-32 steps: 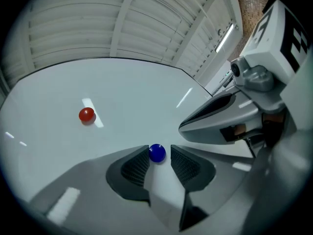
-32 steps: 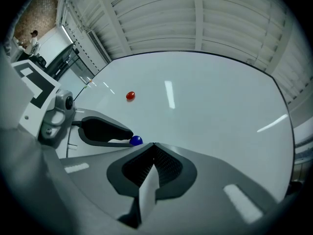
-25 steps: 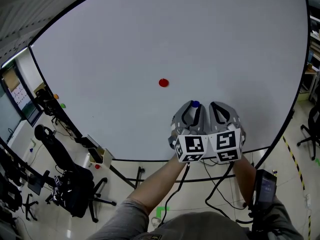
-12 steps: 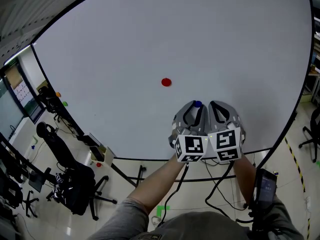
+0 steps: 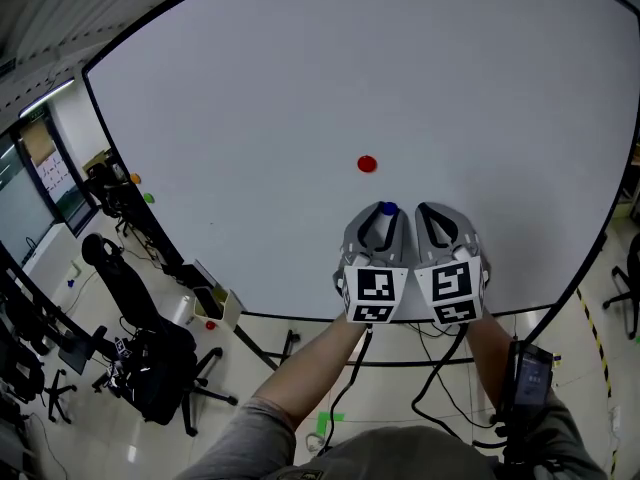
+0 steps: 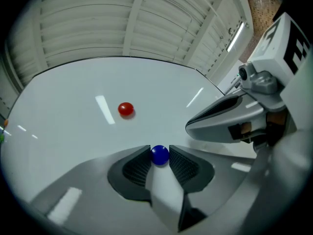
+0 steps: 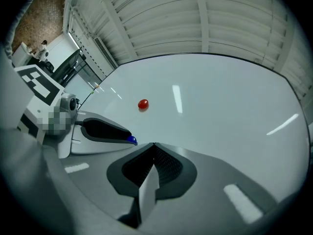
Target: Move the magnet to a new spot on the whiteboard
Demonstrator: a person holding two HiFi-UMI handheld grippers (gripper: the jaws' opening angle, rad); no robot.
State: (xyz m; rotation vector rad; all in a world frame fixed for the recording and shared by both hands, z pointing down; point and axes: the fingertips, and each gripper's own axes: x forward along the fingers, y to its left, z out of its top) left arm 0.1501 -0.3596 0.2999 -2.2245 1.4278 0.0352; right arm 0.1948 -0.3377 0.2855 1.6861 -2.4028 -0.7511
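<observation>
Facing a broad, smooth, glossy whiteboard [image 5: 250, 88]. Side by side before it: left gripper [image 6: 160, 156], ribbed dark pads [image 6: 139, 166] just closed further onto a small round blue magnet [image 6: 160, 154] at its tips, likely pinched for carrying elsewhere; right gripper [image 7: 153, 144] pressed together, empty. Ahead and up-left of the left gripper: a small rounded red magnet [image 6: 125, 109] on the board.

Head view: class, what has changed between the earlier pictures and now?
The left gripper, jaws just closing slightly on the blue magnet, carried it leftward, nearer below the red magnet; the right gripper moved alongside. The red magnet stayed put; right jaws stayed shut.
</observation>
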